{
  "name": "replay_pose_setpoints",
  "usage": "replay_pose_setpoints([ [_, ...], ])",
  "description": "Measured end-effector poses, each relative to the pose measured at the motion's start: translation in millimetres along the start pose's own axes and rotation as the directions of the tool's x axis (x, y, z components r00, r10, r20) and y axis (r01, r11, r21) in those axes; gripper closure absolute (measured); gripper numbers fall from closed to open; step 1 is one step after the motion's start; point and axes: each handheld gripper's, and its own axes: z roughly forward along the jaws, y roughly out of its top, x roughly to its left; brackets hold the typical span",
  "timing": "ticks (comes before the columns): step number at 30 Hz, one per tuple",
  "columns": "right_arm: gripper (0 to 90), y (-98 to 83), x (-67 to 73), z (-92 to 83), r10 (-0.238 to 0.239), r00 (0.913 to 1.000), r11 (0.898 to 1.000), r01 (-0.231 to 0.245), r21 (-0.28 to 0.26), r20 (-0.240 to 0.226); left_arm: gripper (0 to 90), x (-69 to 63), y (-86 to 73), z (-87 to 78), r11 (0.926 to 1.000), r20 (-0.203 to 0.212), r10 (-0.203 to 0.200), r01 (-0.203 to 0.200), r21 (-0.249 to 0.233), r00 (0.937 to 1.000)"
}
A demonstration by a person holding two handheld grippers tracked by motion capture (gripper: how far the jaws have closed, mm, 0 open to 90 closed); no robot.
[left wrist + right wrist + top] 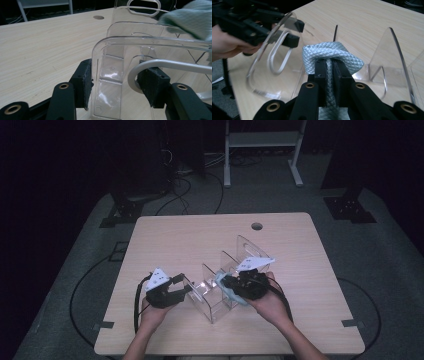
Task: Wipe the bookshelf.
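In the left gripper view the pale cloth [192, 20] is blurred and cut off by the right edge. In the right gripper view its lower end runs out at the bottom, and the clear acrylic rack [392, 62] is cut off at the right.

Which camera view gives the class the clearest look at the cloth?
The right gripper view: the cloth, pale with a quilted diamond weave, sits close up, pinched between the right gripper jaws. The high view shows a small pale patch by the clear rack. The left gripper view catches a blurred corner.
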Motion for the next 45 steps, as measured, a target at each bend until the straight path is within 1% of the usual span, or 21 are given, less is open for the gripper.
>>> replay_pose_setpoints([
  [1, 82.1, 2.6, -2.3, 3.3, 0.005, 1.0000, 1.000, -0.005, -0.004, -0.007, 45.8, 0.1, 0.0, 0.1, 1.0000, 0.000, -0.003, 0.003, -0.001, 1.0000],
  [2, 82.1, 4.9, -3.4, 5.7, 0.023, 0.9997, 1.000, -0.023, -0.003, -0.012, 45.8, 0.0, -0.1, 0.0, 1.0000, -0.002, -0.005, 0.005, -0.002, 1.0000],
  [5, 82.1, 4.9, -2.9, 5.5, 0.020, 0.9997, 1.000, -0.020, -0.006, -0.011, 45.8, 0.2, -0.2, 0.0, 1.0000, -0.001, -0.006, 0.006, -0.002, 1.0000],
  [9, 82.1, -6.2, -0.6, -9.3, 0.023, 0.9997, 1.000, -0.023, -0.014, -0.013, 45.8, 1.3, -0.6, 0.1, 0.9999, -0.002, -0.015, 0.014, -0.007, 0.9999],
  [12, 82.1, -16.6, 2.7, -21.9, 0.022, 0.9997, 1.000, -0.022, -0.014, -0.011, 45.8, 0.8, -0.5, 0.4, 1.0000, -0.003, -0.007, 0.007, -0.006, 1.0000],
  [15, 82.1, -20.1, 5.5, -25.3, 0.010, 1.0000, 1.000, -0.010, -0.015, 0.001, 45.8, -0.1, -0.3, 0.5, 1.0000, -0.005, -0.003, 0.003, -0.004, 1.0000],
  [18, 82.1, -14.9, 4.0, -17.5, 0.012, 0.9999, 1.000, -0.012, -0.009, 0.002, 45.8, -0.3, 0.1, 0.5, 1.0000, -0.008, 0.001, -0.001, -0.001, 1.0000],
  [22, 82.1, -0.8, 0.4, -0.2, 0.013, 0.9999, 1.000, -0.013, 0.000, 0.001, 45.9, 0.0, -0.3, 0.8, 1.0000, -0.006, -0.003, 0.003, -0.007, 1.0000],
  [26, 82.1, 12.4, -4.6, 14.8, 0.035, 0.9993, 0.999, -0.035, 0.003, -0.007, 45.9, -0.1, -0.5, 0.6, 1.0000, -0.006, -0.004, 0.004, -0.007, 1.0000],
  [28, 82.1, 19.3, -4.9, 21.4, 0.033, 0.9995, 0.999, -0.033, 0.015, -0.001, 46.0, -0.3, -0.6, 1.1, 0.9999, -0.005, -0.005, 0.005, -0.012, 1.0000],
  [31, 82.1, 29.5, -6.1, 31.0, 0.004, 0.9999, 0.999, -0.005, 0.035, 0.010, 46.0, -1.1, -0.4, 0.7, 1.0000, -0.007, 0.004, -0.004, -0.007, 1.0000],
  [32, 82.1, 34.8, -5.8, 36.2, 0.010, 0.9998, 0.999, -0.011, 0.047, 0.014, 46.0, -1.2, -0.4, 0.6, 1.0000, -0.007, 0.006, -0.006, -0.006, 1.0000],
  [35, 82.2, 45.4, -7.5, 48.7, 0.003, 0.9997, 0.998, -0.004, 0.062, 0.025, 46.0, -0.1, -0.3, 1.0, 0.9999, -0.005, -0.005, 0.004, -0.010, 1.0000],
  [36, 82.1, 48.6, -8.3, 52.1, 0.009, 0.9996, 0.998, -0.011, 0.069, 0.025, 45.9, -0.1, -0.2, 1.0, 0.9999, -0.003, -0.007, 0.007, -0.009, 1.0000],
  [38, 82.1, 53.3, -12.2, 58.0, 0.020, 0.9997, 0.997, -0.021, 0.074, 0.013, 45.9, 1.1, -0.3, 1.1, 0.9999, -0.002, -0.006, 0.006, -0.010, 1.0000],
  [41, 82.1, 52.6, -12.8, 56.2, 0.029, 0.9995, 0.997, -0.029, 0.071, 0.010, 45.9, 1.1, -0.4, 1.2, 0.9999, -0.002, -0.012, 0.012, -0.011, 0.9999],
  [43, 82.1, 47.6, -11.3, 49.6, 0.023, 0.9997, 0.997, -0.023, 0.068, 0.004, 45.9, 1.1, -0.4, 1.2, 0.9999, -0.002, -0.007, 0.007, -0.010, 1.0000],
  [45, 82.1, 41.4, -9.5, 41.1, 0.019, 0.9998, 0.998, -0.019, 0.065, 0.002, 45.8, 1.4, -0.6, 1.3, 0.9998, -0.002, -0.015, 0.015, -0.012, 0.9999],
])
